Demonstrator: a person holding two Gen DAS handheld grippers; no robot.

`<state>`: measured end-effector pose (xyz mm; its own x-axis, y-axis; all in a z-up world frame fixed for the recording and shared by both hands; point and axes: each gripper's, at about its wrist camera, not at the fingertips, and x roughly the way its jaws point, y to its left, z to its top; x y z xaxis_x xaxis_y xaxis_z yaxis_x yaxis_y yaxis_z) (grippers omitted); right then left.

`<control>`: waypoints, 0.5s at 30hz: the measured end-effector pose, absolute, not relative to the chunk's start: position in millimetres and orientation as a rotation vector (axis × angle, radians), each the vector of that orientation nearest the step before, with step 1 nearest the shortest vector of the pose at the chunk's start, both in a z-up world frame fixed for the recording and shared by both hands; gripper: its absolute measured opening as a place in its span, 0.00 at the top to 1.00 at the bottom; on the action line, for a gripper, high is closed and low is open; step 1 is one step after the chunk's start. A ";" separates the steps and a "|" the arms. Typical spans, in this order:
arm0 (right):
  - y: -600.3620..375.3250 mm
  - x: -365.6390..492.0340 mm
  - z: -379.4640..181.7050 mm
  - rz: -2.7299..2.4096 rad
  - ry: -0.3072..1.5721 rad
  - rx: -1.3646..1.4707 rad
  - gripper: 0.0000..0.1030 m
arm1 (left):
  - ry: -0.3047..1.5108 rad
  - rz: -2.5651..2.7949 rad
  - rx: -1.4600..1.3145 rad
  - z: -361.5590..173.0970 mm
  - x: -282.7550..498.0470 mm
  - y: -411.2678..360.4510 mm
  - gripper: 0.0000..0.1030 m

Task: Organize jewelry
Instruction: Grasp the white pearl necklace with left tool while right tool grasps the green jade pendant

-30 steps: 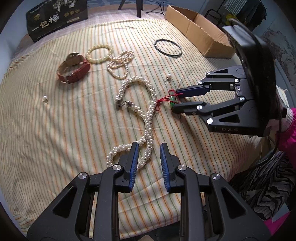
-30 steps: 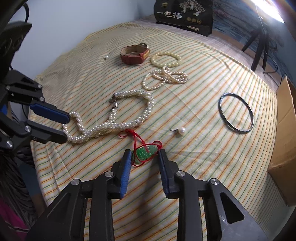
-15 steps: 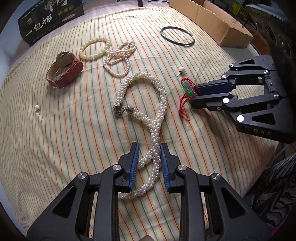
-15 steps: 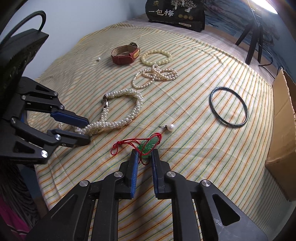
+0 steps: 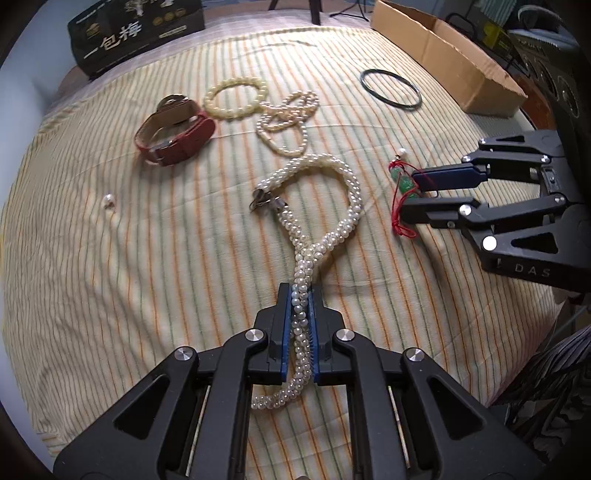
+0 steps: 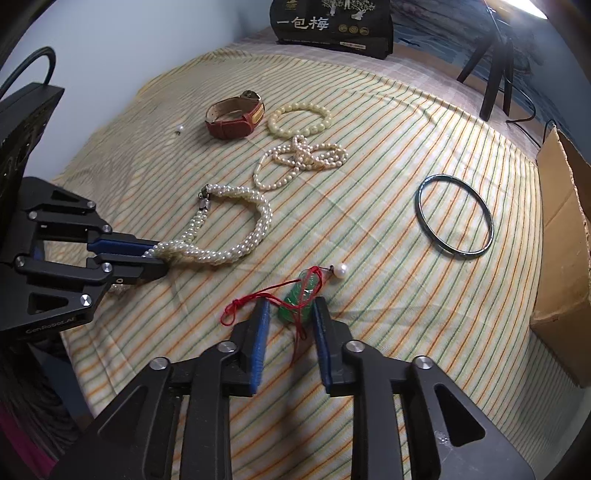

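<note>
Jaws of the left gripper (image 5: 300,295) are pressed onto the twisted pearl rope (image 5: 320,206), pinching its two crossed strands near the near edge of the tabletop; the rope's free end hangs out behind the pads, and its loop with the metal clasp (image 5: 266,199) lies on the striped cloth (image 5: 110,258) toward the middle. Jaws of the right gripper (image 6: 289,314) are spread, one on either side of the green pendant (image 6: 300,295), which lies on the cloth with its red cord (image 6: 255,300) trailing toward the left gripper (image 6: 157,254); whether the pads touch it cannot be told. A pearl pin (image 6: 340,269) lies just beyond the pendant. Farther back, near the middle: a tangled thin pearl strand (image 5: 288,122), a cream bead bracelet (image 5: 236,98) and a red watch (image 5: 175,134). A dark bangle (image 5: 391,89) lies toward the right edge, near the cardboard box (image 5: 443,51). A single pearl (image 5: 108,199) lies toward the left edge. A black box (image 5: 136,29) stands at the far edge.
</note>
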<state>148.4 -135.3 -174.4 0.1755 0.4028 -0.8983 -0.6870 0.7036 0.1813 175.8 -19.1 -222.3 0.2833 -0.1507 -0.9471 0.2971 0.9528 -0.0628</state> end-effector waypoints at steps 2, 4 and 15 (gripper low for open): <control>-132.6 148.7 -172.8 0.794 1.170 -0.274 0.65 | 1.245 -0.296 0.132 -222.4 177.3 -13.9 0.93; -127.3 149.0 -172.7 0.775 1.155 -0.294 0.63 | 1.245 -0.292 0.129 -222.3 176.4 -7.6 0.93; -123.8 150.4 -177.1 0.727 1.131 -0.327 0.84 | 1.235 -0.283 0.059 -210.5 167.3 22.5 0.94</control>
